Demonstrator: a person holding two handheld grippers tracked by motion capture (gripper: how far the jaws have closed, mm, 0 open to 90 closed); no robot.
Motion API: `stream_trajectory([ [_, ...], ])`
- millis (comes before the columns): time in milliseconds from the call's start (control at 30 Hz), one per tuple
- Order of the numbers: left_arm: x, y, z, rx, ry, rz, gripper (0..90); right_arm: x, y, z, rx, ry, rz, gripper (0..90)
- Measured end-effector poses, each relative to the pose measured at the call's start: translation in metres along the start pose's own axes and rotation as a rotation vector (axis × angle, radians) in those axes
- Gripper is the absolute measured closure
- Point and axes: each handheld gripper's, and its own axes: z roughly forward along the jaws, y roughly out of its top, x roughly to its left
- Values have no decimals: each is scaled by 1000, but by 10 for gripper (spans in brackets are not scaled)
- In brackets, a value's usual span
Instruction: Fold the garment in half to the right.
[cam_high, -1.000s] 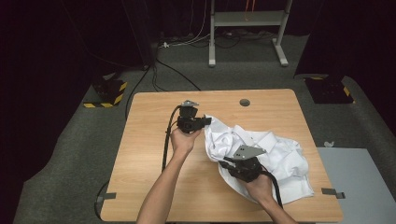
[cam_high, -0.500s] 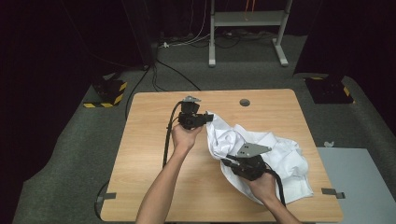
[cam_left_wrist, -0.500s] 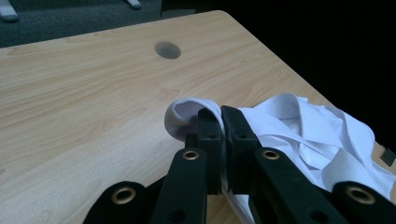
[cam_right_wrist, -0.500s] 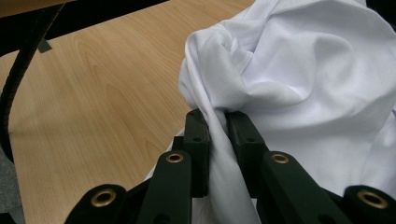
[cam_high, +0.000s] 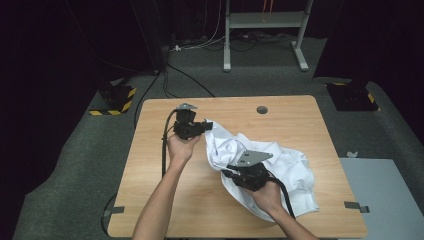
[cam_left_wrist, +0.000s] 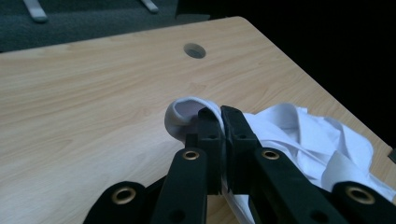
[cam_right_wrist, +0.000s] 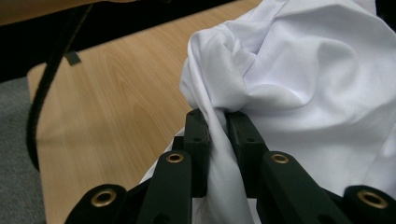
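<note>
On the light wooden table, we have just lifted our crumpled white cloth shirt a little. Our left gripper pinches its edge at ten o'clock, our right gripper a fold at six, ready to spread it.

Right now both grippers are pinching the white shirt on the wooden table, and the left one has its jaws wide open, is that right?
Not quite. The left gripper is not open: the left gripper view shows its jaws closed on a fold of the white shirt. The rest holds: the right gripper also pinches the shirt, over the wooden table.
</note>
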Motion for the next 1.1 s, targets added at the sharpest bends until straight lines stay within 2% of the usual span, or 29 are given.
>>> stream_trajectory([
  [133, 0, 13, -31, -32, 21, 6, 871, 7, 18, 5, -60, 51, -2, 794],
  [267, -7, 29, -59, -56, 42, 36, 870, 12, 38, 4, -125, 89, -20, 794],
  [367, -12, 41, -70, -68, 44, 44, 870, 13, 48, -2, -171, 105, -21, 794],
  [433, -16, 48, -68, -74, 40, 46, 871, 11, 51, -9, -202, 102, -13, 794],
  [533, -29, 50, -45, -73, 1, 63, 871, 1, 43, -21, -236, 89, 12, 794],
  [633, -43, 39, -5, -33, -19, 87, 872, -13, 19, -32, -233, 65, 68, 794],
  [733, -50, 27, 35, -7, -52, 66, 872, -29, -13, -40, -216, 44, 134, 794],
  [800, -54, 21, 54, 2, -68, 53, 872, -38, -31, -45, -209, 28, 175, 794],
  [933, -62, 15, 79, 6, -82, 46, 872, -49, -52, -55, -201, 2, 207, 794],
  [1100, -72, 13, 95, 3, -74, 63, 871, -60, -69, -62, -188, -27, 225, 794],
])
